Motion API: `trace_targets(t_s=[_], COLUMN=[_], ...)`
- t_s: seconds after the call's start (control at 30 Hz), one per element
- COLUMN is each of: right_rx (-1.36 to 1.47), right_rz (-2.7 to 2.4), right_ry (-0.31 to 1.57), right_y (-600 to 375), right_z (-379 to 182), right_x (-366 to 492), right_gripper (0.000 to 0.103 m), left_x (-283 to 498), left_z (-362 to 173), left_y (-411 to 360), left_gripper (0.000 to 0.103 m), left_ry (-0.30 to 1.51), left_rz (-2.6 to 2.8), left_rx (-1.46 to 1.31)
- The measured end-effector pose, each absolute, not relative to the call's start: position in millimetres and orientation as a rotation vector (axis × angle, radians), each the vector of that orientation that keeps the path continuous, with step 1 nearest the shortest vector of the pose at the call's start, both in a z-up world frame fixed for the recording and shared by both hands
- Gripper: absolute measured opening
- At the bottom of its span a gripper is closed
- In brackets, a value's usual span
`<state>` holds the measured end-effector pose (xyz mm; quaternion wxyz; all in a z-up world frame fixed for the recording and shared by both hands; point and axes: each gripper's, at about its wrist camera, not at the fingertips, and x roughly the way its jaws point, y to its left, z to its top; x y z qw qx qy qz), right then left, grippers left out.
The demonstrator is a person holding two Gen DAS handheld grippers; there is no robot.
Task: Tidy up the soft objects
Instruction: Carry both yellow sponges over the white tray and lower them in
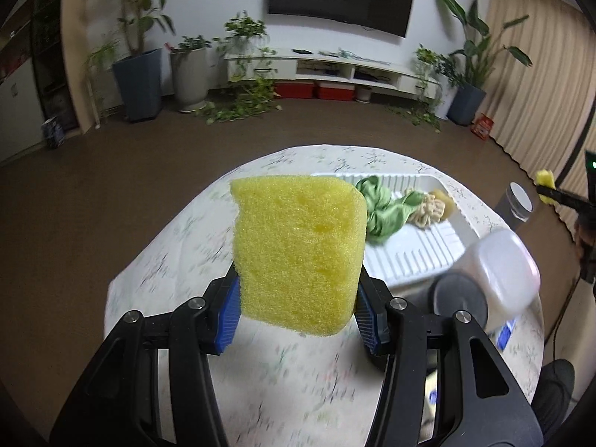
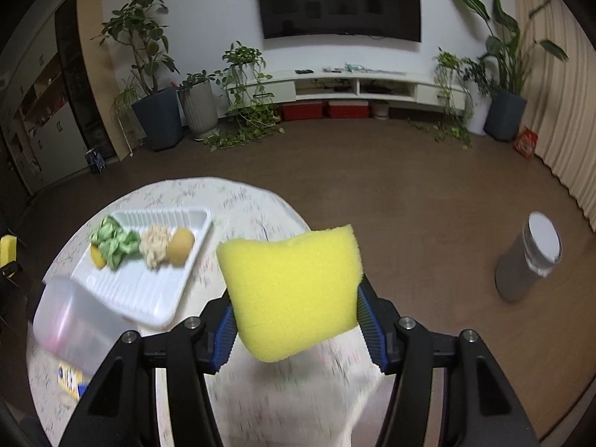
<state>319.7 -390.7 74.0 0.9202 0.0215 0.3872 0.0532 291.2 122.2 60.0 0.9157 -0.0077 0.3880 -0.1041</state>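
My left gripper (image 1: 296,307) is shut on a yellow sponge (image 1: 298,253) and holds it above the round table. My right gripper (image 2: 296,329) is shut on a second yellow sponge (image 2: 292,294), also above the table. A white ridged tray (image 1: 421,249) lies on the table; it also shows in the right wrist view (image 2: 149,294). In the tray lie a green cloth (image 2: 113,244), a beige woolly bundle (image 2: 154,247) and a yellow-brown soft ball (image 2: 180,247). The right gripper's sponge shows at the left wrist view's right edge (image 1: 545,180).
A translucent plastic container (image 2: 74,326) lies on its side next to the tray, with its grey lid end (image 1: 460,298) facing me. A grey bin (image 2: 529,264) stands on the floor to the right. The round table (image 1: 178,238) has a patterned cloth. Plants and a TV stand line the far wall.
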Motion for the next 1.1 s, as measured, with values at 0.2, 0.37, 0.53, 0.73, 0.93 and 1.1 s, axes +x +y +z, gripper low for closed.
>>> trace_targets(t_s=[0.2,0.37,0.53,0.73,0.93,1.1], right_rx=[0.001,-0.09,-0.235,-0.37,-0.456,-0.503], right_rz=[0.145,0.233,0.388,0.537,0.572,0.605], right_ry=[0.803,0.837,0.878,0.937,0.973,0.968], right_y=[-361.7,-318.2,-259.6,-205.8,-187.1,-172.0], right_z=[78.7,71.3,49.0,13.1,-9.9,-14.5], right_x=[372.9,408.1,419.9,415.3,413.0,412.6], right_gripper=[0.06,0.061,0.061,0.061,0.062,0.065], left_x=[343.2,376.1,390.0,397.3,399.0,403.2], left_z=[52.6,39.3,19.9,-2.8,-13.9,-12.2], left_y=[92.4,60.2,29.2,12.4,4.9,1.5], left_gripper=[0.049,0.049,0.049,0.049,0.05,0.051], left_ry=[0.827,0.867,0.913,0.967,0.98,0.978], left_rz=[-0.296,-0.397,-0.507,-0.585,-0.626,-0.605], left_rx=[0.028,0.098,0.192,0.263,0.274,0.287])
